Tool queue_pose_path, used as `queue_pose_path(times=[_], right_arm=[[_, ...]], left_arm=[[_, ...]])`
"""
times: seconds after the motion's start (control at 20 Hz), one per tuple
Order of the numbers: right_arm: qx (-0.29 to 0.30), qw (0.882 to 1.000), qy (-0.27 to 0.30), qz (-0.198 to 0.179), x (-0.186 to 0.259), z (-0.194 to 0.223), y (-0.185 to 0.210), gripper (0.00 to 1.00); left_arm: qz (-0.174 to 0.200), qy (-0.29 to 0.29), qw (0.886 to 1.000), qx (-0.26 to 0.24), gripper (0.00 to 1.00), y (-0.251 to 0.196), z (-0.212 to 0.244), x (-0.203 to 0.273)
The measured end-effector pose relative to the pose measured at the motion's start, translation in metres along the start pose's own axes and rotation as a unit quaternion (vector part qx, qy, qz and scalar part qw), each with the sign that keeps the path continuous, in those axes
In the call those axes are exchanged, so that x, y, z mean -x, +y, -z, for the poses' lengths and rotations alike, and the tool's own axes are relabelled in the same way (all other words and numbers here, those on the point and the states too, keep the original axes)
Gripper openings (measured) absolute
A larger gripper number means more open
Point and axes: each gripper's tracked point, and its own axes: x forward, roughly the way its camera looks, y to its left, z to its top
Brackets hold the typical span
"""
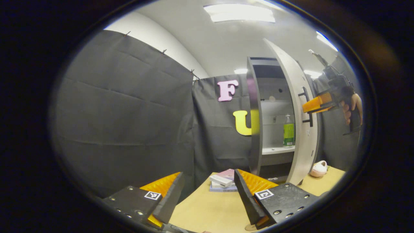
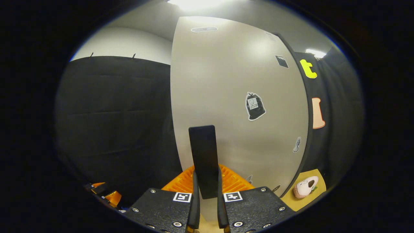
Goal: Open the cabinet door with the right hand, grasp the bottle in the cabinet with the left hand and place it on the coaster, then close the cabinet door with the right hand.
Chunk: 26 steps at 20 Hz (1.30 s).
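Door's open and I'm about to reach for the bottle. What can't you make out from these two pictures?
- Coaster: a small round edge at the bottom of the left gripper view may be it; the left gripper hides the rest.
- Bottle: small in the left gripper view; cap and label unclear.
- Cabinet inside: in the right gripper view the door blocks it.
- Handle: its lower end sits between the right gripper's jaws.

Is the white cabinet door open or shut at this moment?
Open. The white cabinet door stands swung out, exposing the green bottle upright on a shelf; the right gripper is clamped on its black handle.
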Motion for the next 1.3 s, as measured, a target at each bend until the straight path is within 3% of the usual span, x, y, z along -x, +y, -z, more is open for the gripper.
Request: queue_pose_path(times=[0.6,1.3], right_arm=[[-0.020,1.000,-0.005,0.004,0.043,-0.002,-0.027,0.22],[-0.023,0.998,-0.024,0.061,0.099,-0.003,-0.085,0.20]], left_arm=[[0.070,-0.009,0.998,0.000,0.89,-0.100,-0.013,0.000],[0.133,-0.011,0.991,-0.006,0.92,-0.190,-0.019,0.018]])
